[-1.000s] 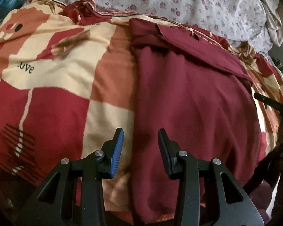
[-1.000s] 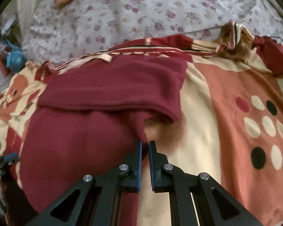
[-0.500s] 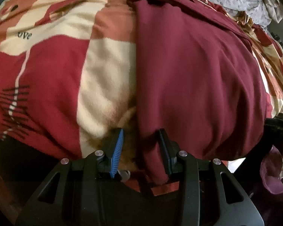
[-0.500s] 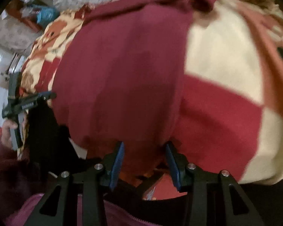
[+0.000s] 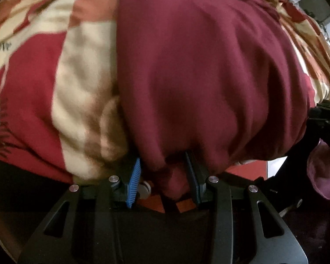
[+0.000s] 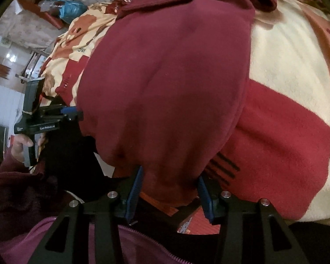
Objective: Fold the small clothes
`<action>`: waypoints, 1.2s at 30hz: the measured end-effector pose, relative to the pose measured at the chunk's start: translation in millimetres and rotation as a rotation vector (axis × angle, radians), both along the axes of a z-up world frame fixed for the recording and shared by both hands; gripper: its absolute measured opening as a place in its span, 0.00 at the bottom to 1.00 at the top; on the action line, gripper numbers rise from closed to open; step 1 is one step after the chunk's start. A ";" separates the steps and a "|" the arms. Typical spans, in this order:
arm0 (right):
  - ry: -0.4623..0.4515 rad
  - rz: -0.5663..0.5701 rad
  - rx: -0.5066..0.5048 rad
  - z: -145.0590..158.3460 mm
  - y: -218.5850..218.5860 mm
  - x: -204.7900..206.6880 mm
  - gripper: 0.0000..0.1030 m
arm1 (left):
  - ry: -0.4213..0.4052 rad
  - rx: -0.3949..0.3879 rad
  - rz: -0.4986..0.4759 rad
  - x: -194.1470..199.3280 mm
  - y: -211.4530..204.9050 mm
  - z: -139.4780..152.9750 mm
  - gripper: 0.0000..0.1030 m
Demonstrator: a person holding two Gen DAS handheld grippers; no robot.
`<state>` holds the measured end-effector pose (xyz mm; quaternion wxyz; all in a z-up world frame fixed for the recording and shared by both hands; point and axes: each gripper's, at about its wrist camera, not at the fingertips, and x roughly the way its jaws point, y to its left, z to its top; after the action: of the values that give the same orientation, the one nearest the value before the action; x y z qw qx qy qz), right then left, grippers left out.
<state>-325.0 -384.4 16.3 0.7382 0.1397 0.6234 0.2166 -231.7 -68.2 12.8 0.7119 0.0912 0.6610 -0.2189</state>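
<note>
A maroon garment (image 5: 204,70) lies spread across a bed, on a red, cream and orange patchwork blanket (image 5: 33,92), with its near hem hanging over the bed's edge at 6 o'clock in both wrist views. The left hand-held gripper (image 5: 162,176) has its jaws apart around the hem's left corner, with cloth bunched between the blue pad and the black one but not pinched. The right hand-held gripper (image 6: 169,187) likewise stands spread around the right corner, the fabric sagging between its fingers. In the right view the left tool appears at 9 o'clock, at the garment's far side.

The risk, judging from here, lies in the closing. The blanket sits touching the hem on both sides (its cream fold presses against the left blue pad), so either tool may catch blanket along with garment and drag the bedding into the fold. A shallow bite on the drooping corner could also slip once lifted, and uneven grips would leave the fold skewed. The top of the garment, already folded down at 12 o'clock, might shift if the cloth is pulled hard.
</note>
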 end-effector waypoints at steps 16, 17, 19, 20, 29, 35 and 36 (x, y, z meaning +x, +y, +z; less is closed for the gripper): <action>-0.150 0.005 0.075 47.9 -0.3 2.1 0.13 | 0.010 -0.274 -0.025 2.0 11.0 55.4 0.06; -0.174 -0.012 0.101 55.5 -4.3 5.0 0.11 | 0.004 -0.294 -0.022 8.6 12.9 61.9 0.06; -0.216 -0.042 0.146 68.2 -14.7 11.1 0.10 | -0.024 -0.340 -0.012 19.0 13.8 79.6 0.06; -0.247 -0.067 0.164 75.8 -19.9 16.1 0.10 | -0.044 -0.362 -0.004 25.7 13.8 89.1 0.06; -0.418 -0.285 0.223 108.2 -60.2 83.3 0.08 | -0.233 -0.455 0.098 120.3 16.9 137.2 0.06; -0.442 -0.492 0.216 107.2 -106.7 154.6 0.03 | -0.269 -0.449 0.170 201.2 -4.4 117.0 0.06; -0.429 -0.515 0.195 103.8 -111.2 166.0 0.03 | -0.253 -0.446 0.194 216.5 -9.3 108.2 0.05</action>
<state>-159.0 -495.6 120.1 0.8660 0.3134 0.3749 0.1060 -15.3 -77.6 121.0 0.8091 -0.1047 0.5078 -0.2766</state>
